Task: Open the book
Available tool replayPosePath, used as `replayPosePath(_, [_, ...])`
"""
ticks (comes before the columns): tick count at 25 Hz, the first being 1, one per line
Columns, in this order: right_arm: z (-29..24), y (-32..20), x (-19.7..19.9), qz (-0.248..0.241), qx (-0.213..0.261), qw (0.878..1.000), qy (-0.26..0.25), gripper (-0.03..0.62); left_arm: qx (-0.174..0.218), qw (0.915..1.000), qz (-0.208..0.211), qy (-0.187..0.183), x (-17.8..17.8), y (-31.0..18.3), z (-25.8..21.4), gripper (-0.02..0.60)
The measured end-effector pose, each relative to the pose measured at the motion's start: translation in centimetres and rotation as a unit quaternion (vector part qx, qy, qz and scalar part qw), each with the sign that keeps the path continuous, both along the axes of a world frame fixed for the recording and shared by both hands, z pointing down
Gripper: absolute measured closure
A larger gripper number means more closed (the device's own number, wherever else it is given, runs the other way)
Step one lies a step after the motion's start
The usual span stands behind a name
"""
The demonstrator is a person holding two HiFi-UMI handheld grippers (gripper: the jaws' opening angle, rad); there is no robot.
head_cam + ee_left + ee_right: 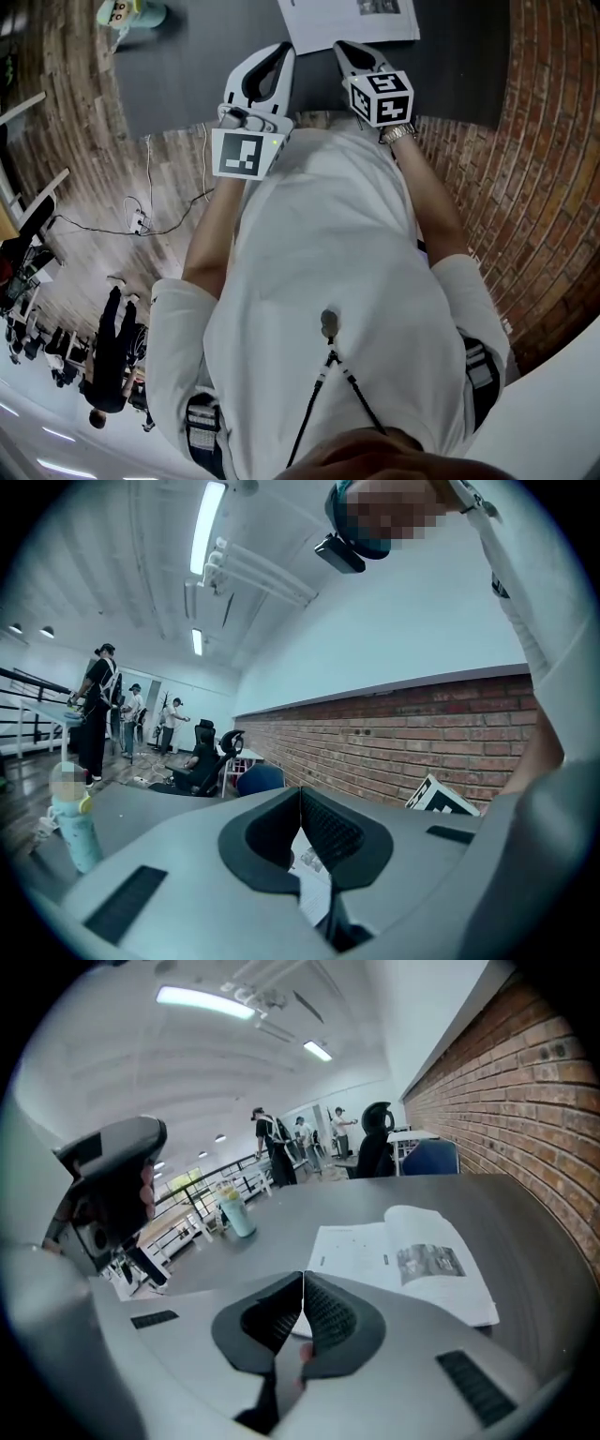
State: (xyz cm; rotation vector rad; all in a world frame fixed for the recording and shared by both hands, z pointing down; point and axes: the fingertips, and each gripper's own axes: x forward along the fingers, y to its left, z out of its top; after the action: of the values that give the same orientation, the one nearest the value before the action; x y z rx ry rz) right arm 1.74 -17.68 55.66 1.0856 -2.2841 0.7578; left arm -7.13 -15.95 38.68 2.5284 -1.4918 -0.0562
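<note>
Left gripper and right gripper hover with jaws pressed together on nothing at the near edge of the grey table, where the book lies open just beyond them. Opening looks done; the next move probably only needs to keep clear of the pages.

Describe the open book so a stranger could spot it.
Start at the dark grey table beside the red brick wall. On it lies the open white-paged book, flat, a grey photo on its right page. Its neighbour, a teal drinking cup, stands upright.
</note>
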Motion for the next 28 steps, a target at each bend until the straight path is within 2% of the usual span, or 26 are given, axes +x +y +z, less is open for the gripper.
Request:
replayPosePath(6, [-6.7,0.0,-3.7,0.003,0.054,0.996,-0.064,0.557,0.01,0.9999,0.001,-0.005,-1.9,0.3,-1.2,0.558])
replayPosePath(13, [-14.3,0.6,-6.3,0.009,0.113,0.985,-0.127,0.557,0.028,0.9994,0.014,-0.015,-3.3,0.5,-3.2,0.558])
replayPosePath(20, [-20.3,1.4,-7.4,-0.005,0.181,0.974,-0.135,0.557,0.042,0.9989,0.014,-0.011,-4.1,0.3,-5.5,0.558])
replayPosePath(28, [-24.0,2.0,-6.8,0.001,0.229,0.963,-0.142,0.557,0.058,0.9981,0.015,-0.011,-4.3,0.4,-7.1,0.558])
